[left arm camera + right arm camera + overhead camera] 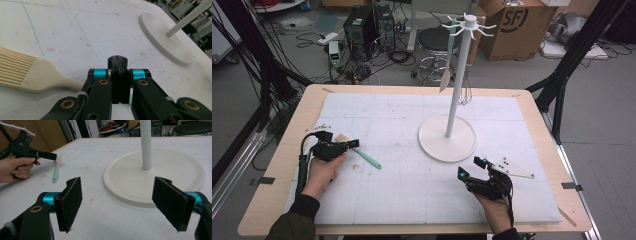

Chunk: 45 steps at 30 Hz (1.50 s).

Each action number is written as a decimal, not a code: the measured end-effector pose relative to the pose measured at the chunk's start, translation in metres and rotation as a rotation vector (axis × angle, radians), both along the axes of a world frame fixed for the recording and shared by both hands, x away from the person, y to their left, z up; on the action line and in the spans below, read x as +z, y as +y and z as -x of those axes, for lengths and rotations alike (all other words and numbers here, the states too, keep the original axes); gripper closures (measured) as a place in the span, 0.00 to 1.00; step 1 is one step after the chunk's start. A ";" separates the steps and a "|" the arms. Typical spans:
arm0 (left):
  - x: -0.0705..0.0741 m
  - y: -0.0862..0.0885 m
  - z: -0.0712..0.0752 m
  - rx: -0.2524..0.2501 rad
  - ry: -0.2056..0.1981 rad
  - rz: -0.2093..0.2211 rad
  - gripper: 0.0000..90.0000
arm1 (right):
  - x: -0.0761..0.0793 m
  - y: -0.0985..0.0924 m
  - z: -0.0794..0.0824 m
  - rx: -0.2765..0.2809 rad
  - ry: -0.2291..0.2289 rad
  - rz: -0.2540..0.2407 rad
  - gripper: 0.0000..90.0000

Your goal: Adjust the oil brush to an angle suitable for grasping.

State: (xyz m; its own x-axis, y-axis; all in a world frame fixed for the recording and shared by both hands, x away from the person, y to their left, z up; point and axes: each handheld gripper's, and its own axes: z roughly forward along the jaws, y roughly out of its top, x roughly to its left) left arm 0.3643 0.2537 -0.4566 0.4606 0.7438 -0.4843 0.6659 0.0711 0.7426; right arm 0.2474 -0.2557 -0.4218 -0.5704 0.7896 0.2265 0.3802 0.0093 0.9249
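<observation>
A brush with a cream head (pixel 343 137) (pixel 22 70) and a mint-green handle (pixel 368 159) (pixel 55 173) lies on the white mat at the left. My left gripper (pixel 354 143) (pixel 117 72) is shut, with nothing visible between its jaws. Its tip sits low over the brush's neck, which runs under the gripper's left side. Whether it touches the brush I cannot tell. A white hook stand (pixel 447 138) (pixel 150 170) rises from a round base mid-table, and a green-handled spatula (pixel 449 52) hangs from its top. My right gripper (pixel 471 168) (pixel 120 205) stands open, empty, facing the base.
The mat covers a wooden table (pixel 282 165). Behind the far edge stand computer towers (pixel 367 25), a stool (pixel 437 42) and a cardboard box (pixel 517 25). Black frame posts (pixel 572 55) flank the table on both sides.
</observation>
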 end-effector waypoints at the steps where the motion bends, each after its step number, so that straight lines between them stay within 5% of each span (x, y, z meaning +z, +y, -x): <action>1: -0.001 0.001 -0.002 0.001 0.010 0.012 1.00 | 0.000 0.000 0.000 -0.004 0.004 -0.006 0.26; 4: 0.006 -0.005 -0.007 -0.025 0.028 -0.078 1.00 | 0.000 0.000 -0.001 -0.007 0.003 -0.012 0.26; 15: 0.001 -0.003 -0.017 -0.023 0.077 -0.046 1.00 | 0.000 -0.003 0.002 -0.014 0.004 -0.015 0.27; 25: 0.001 -0.003 -0.016 -0.020 0.105 -0.107 1.00 | -0.001 -0.002 0.002 -0.011 0.007 -0.013 0.27; 29: 0.005 -0.009 -0.018 -0.047 0.106 -0.158 1.00 | -0.001 -0.002 0.002 -0.012 0.013 -0.015 0.27; 32: 0.009 -0.017 -0.022 -0.074 0.111 -0.240 1.00 | -0.002 -0.002 0.002 -0.009 0.018 -0.016 0.27; 36: 0.006 -0.014 -0.024 -0.072 0.131 -0.201 1.00 | -0.002 -0.002 0.003 -0.008 0.014 -0.019 0.27; 45: 0.008 -0.015 -0.020 -0.084 0.138 -0.236 1.00 | -0.003 -0.011 0.004 -0.024 0.030 -0.060 0.27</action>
